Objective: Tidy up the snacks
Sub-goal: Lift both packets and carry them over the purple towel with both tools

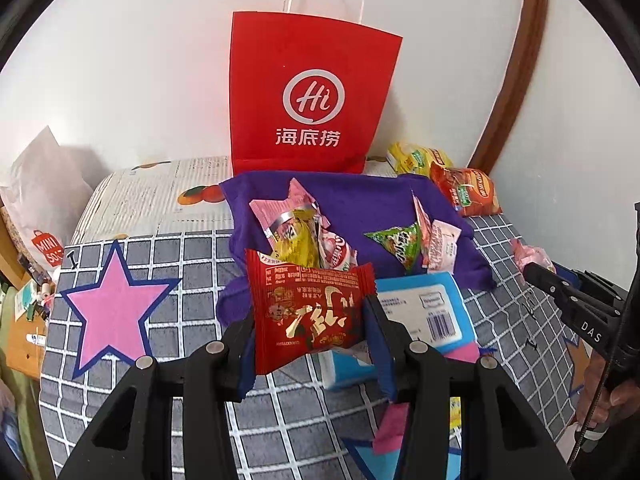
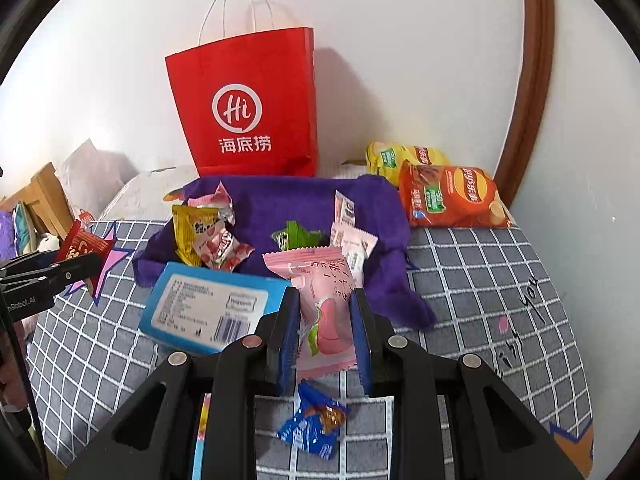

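We see a tall red paper carrier bag (image 2: 248, 108) upright against the wall; before it a rumpled purple cloth (image 2: 280, 208) carries loose sweets, with a flat blue box (image 2: 208, 306) at its near edge (label up). Nearer us than the bag, the left gripper (image 1: 310, 320) clenches a red foil snack packet (image 1: 308, 308), the right gripper (image 2: 326, 320) a pink sweet wrapper (image 2: 324, 304).

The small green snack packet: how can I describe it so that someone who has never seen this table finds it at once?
Find the tall red paper bag standing against the wall; a purple cloth lies right in front of it. The green snack packet sits near the cloth's middle, between a yellow packet and pale pink sachets. It is the only green wrapper there.
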